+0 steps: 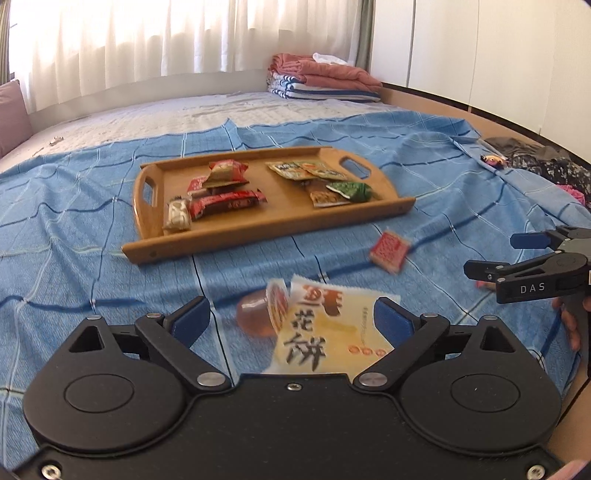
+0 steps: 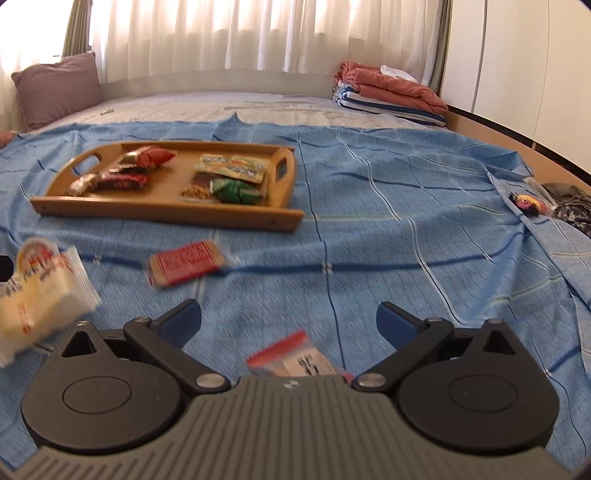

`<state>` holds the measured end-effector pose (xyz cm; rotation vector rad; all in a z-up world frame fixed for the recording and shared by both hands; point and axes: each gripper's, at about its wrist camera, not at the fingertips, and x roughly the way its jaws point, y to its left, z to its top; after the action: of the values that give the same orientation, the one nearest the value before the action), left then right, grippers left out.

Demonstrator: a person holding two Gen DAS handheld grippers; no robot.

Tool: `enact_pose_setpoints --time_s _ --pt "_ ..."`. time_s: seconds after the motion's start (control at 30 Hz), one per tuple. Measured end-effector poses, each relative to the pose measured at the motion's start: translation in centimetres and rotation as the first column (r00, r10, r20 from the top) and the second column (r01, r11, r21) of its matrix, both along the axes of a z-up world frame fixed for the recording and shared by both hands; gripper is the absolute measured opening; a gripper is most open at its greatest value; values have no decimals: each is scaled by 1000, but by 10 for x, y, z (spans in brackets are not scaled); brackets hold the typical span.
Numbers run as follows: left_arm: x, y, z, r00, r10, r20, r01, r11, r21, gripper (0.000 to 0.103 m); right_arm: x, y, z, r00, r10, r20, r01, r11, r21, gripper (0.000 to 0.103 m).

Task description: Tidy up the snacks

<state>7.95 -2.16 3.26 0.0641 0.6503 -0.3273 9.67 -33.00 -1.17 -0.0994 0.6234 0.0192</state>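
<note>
Both grippers' jaws gape, yellow cake packet loose between the left's.

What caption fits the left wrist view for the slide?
Left gripper open over a yellow pastry packet on the blue bedsheet, wooden tray of sorted snacks beyond.

A home bedroom is shown. A wide bed covered by a blue checked sheet is spread ahead of the tongs. Folded blankets are stacked at the far right, a mauve pillow is propped far left, and white curtains are hung beyond.
</note>
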Motion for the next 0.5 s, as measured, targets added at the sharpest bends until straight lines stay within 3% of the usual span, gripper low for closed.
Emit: enact_pose_setpoints --time_s 0.2,0.5 --pt "-14 -8 -8 1000 -9 29 9 1000 1 96 -10 -10 -15 999 -36 -14 37 999 31 103" --pt "-10 -19 -24 1000 4 -29 -4 1000 -10 96 -11 -12 -28 998 -54 -29 56 997 53 103"
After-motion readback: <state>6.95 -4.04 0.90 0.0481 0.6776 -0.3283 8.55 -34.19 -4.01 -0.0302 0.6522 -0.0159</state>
